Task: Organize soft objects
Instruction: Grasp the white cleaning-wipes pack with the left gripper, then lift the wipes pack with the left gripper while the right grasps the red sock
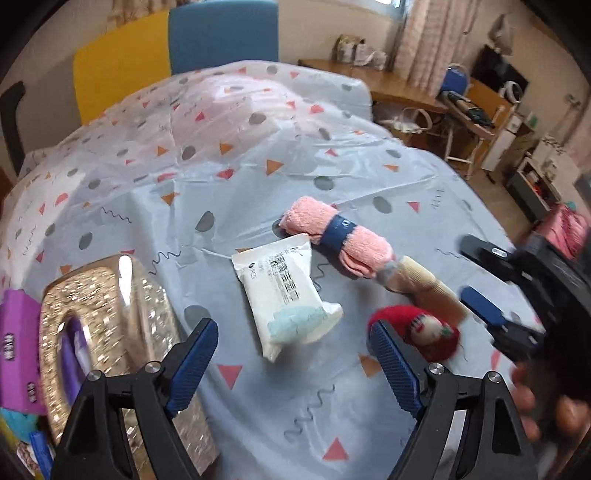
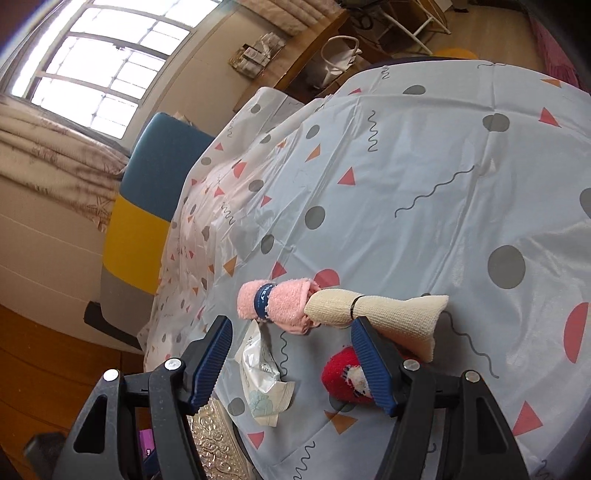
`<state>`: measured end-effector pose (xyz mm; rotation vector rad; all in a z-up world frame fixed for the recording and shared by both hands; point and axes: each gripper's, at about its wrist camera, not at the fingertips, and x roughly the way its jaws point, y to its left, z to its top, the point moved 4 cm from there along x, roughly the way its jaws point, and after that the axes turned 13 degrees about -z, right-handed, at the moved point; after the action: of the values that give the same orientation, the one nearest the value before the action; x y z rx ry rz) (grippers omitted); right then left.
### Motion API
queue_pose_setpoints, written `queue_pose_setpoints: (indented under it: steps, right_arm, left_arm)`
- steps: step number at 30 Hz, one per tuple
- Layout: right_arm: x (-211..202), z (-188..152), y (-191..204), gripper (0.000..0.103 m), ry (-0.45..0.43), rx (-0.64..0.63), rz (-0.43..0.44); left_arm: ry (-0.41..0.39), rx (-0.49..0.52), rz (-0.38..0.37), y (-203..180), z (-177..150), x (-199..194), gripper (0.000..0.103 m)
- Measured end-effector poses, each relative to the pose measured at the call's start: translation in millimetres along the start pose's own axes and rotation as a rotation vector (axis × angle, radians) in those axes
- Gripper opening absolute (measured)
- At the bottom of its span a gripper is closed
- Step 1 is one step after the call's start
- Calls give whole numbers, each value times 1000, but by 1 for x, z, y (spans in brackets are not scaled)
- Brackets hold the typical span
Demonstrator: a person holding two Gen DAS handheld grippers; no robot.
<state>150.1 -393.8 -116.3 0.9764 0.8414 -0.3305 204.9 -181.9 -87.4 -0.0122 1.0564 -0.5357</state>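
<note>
A round table covered with a pale blue plastic tablecloth [image 1: 258,424] printed with grey dots, red and orange triangles and squiggles.

Near the middle lies a white tissue pack [image 1: 286,297], flat on the cloth. Just beyond it lies a rolled pink towel [image 1: 334,236] bound by a dark blue band. A rolled beige cloth [image 1: 424,282], tied with a thin dark band, touches one end of the pink towel. Beside the beige roll rests a small red plush toy [image 1: 430,334] with a white face.

At the left table edge stands a glittery silver tissue box [image 1: 110,332], with a purple package [image 1: 18,347] just beside it.

The left gripper [image 1: 293,363] hovers above the cloth with its blue-padded jaws spread wide, nothing between them; the tissue pack sits just ahead of them. The right gripper [image 2: 291,363] hangs over the table, jaws likewise apart and empty, one pad in front of the red toy; whether it touches is unclear. In the left wrist view it appears at the right edge, blurred, with part of a hand [image 1: 546,406] below it.

Behind the table stand a yellow and a blue chair [image 1: 221,33].
</note>
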Motion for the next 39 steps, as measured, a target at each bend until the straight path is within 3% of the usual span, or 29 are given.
queue_pose_setpoints:
  steps: [3,10,11,12,15,20,26,33,39]
  right_arm:
    - [-3,4,-8,69,-12,49,14]
    - [0,5,-10,69,10,76,42]
    - [2,4,-8,69,14,67,37]
    - [3,3,-7,69,16,57,29]
    - [8,1,-6,69,36,48,18]
    - [14,-1,-6,69,59,23,-18]
    - [20,-5,-4,69,87,-22,-55]
    - [40,-18,7,69,124,-211,-241]
    - [66,-47,17,69,230,-416,-369]
  left_arm:
    - [41,-32,56,11,9,32,89]
    - [70,-123,45,26,17,72,89]
    - [84,-114,45,26,16,77,83]
    - [105,-99,36,24,14,82,68]
    - [118,-17,23,16,3,87,54]
    - [99,74,-31,4,-28,70,51]
    - [75,191,-20,-13,-71,49,51]
    - [95,213,-33,-14,-92,34,50]
    - [77,221,-47,-11,-124,11,50]
